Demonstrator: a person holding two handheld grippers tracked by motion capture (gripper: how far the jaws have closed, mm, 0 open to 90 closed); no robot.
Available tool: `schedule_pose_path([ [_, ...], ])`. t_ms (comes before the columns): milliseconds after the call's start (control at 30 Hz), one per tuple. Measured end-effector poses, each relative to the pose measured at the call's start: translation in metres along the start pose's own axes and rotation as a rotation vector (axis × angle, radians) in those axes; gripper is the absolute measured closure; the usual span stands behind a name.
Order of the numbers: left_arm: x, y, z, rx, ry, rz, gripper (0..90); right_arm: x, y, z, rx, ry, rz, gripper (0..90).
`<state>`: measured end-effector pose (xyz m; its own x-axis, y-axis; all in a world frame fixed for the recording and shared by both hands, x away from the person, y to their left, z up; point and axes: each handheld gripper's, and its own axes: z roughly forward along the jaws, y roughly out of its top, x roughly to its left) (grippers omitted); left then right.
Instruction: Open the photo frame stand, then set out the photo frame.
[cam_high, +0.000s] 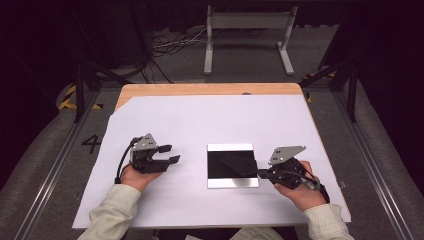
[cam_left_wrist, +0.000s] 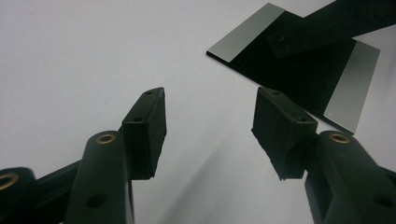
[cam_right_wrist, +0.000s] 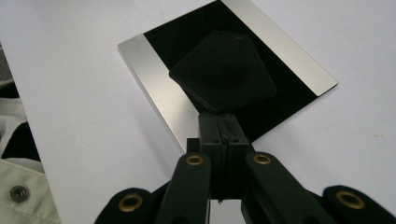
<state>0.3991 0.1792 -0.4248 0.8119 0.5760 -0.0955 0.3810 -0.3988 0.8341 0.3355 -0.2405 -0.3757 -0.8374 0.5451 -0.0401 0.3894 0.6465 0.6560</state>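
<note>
Near the table's right edge, the right gripper (cam_right_wrist: 219, 122) is clamping a black square piece (cam_right_wrist: 223, 71).
It is hovering over the black-and-silver plate (cam_high: 233, 182); the left gripper (cam_left_wrist: 210, 116) is gaping empty.

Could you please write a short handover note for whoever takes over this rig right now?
Right gripper: jaws shut on a corner of a thin, flat, dark square piece, holding it over the black plate with silver strips along two edges. Whether the piece already rests on the plate cannot be told.
Left gripper: jaws open, nothing between them, hovering over the white sheet to the left of the plate.
Plate: lies flat on the sheet, between the two grippers.
Done: the dark piece is gripped and brought over the plate.
Left: probably setting the piece down or lifting it away, then releasing; the left gripper could steady the plate.
</note>
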Motion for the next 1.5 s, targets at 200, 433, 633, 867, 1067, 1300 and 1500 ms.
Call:
schedule_pose_path([
  [200,-0.001,0.0,0.001,0.005,-0.003,-0.005,44.9,-0.001,0.001,-0.003,-0.061,0.002,0.023,90.0],
  [433,-0.001,0.001,0.001,0.006,-0.004,0.004,44.8,0.0,0.002,-0.005,-0.094,-0.009,0.036,90.0],
  [633,-0.001,0.003,0.004,0.002,-0.007,0.006,44.7,-0.001,0.0,-0.008,-0.07,-0.004,0.043,89.9],
  [867,-0.001,0.004,0.007,0.006,-0.016,0.005,44.7,-0.006,-0.004,-0.018,-0.053,-0.025,0.076,89.8],
  [1067,0.0,0.003,0.007,0.006,-0.013,0.0,44.7,-0.01,-0.002,-0.023,-0.049,-0.037,0.103,89.7],
  [1300,0.0,0.003,0.008,0.012,-0.017,-0.001,44.7,-0.022,0.0,-0.027,-0.049,-0.05,0.159,88.7],
  [1500,0.0,0.002,0.007,0.01,-0.011,-0.003,44.7,-0.03,0.004,-0.03,-0.041,-0.049,0.19,86.8],
])
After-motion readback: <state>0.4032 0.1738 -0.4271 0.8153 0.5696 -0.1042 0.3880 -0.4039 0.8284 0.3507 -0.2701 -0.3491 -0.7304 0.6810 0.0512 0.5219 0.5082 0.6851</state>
